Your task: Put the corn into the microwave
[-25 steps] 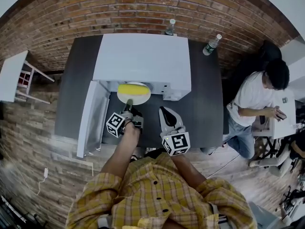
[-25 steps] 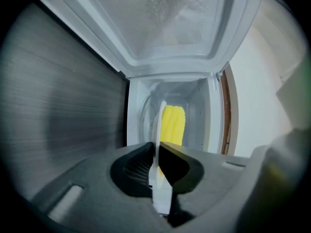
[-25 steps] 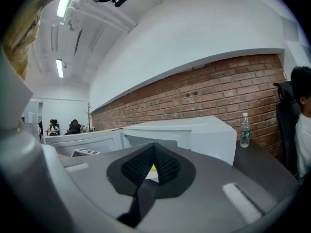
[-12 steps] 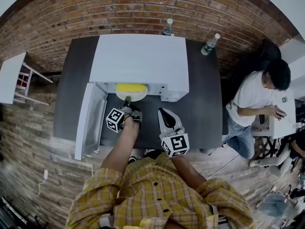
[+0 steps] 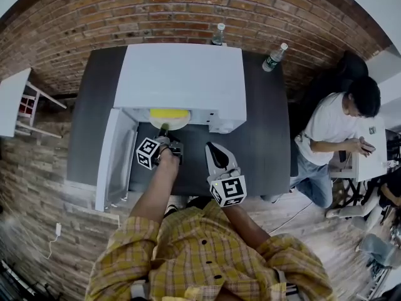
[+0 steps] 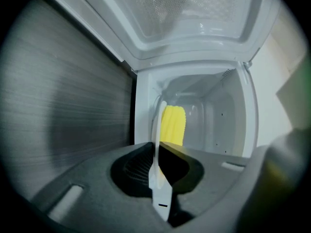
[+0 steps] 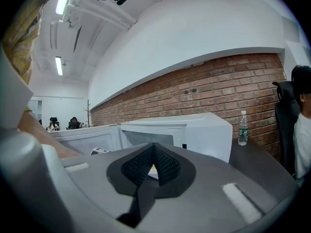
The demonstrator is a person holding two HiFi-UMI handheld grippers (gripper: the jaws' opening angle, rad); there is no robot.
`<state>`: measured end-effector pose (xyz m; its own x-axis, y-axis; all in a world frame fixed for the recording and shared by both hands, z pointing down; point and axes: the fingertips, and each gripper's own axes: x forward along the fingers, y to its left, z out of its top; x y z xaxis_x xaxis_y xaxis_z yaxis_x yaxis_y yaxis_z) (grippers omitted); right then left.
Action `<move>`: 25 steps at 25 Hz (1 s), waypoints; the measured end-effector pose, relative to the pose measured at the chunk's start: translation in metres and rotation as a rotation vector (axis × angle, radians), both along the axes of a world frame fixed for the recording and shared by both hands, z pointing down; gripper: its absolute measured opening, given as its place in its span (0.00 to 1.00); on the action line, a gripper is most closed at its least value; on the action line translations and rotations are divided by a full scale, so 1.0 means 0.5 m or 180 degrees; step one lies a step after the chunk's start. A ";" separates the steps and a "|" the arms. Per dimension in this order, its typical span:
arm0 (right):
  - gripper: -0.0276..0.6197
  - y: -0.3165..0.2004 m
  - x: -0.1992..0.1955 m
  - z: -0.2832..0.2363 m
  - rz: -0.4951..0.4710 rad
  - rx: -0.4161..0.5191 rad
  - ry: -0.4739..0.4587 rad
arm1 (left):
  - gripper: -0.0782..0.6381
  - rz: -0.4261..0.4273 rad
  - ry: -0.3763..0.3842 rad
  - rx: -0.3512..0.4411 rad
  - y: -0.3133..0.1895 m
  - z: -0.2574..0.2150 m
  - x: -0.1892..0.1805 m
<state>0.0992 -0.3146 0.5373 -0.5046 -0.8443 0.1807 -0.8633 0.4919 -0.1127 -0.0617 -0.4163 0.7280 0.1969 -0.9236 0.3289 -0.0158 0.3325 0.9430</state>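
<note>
Brickwork (image 5: pixel 188 11) rises far ahead of both claws, behind a dark table (image 5: pixel 269 149) that carries a white microwave (image 5: pixel 182 80). The microwave's opening lies straight ahead of the left claw (image 5: pixel 164 132), and its door (image 5: pixel 113 162) is swung wide open on that claw's left, running back alongside the forearm. A seated person (image 5: pixel 332 130) is well off to the right of the right claw (image 5: pixel 214 149), beyond the table edge. The left claw is clenched on the near rim of a white plate (image 5: pixel 173 125), gripping it edge-on. The far part of the plate reaches in through the opening, and the yellow corn (image 5: pixel 168 113) lies on it just beyond the jaw tips, inside the cavity. The right claw is just beside the left one, on its right above the table, facing the microwave's front with its jaws pressed together on nothing. Two bottles (image 5: pixel 274 56) stand behind the microwave, far ahead of the claws
</note>
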 end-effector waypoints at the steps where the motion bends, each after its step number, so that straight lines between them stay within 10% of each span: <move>1: 0.05 0.000 0.001 0.002 0.0005 -0.0010 0.0001 | 0.15 0.0010 0.0000 -0.0010 -0.003 0.000 0.001; 25: 0.05 -0.007 0.018 0.014 0.0052 -0.0090 -0.0093 | 0.24 0.0030 -0.0064 -0.0390 -0.037 0.014 0.008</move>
<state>0.1082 -0.3179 0.5445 -0.4962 -0.8472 0.1899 -0.8674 0.4740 -0.1516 -0.0576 -0.4349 0.7349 0.1978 -0.8743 0.4433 -0.0379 0.4450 0.8947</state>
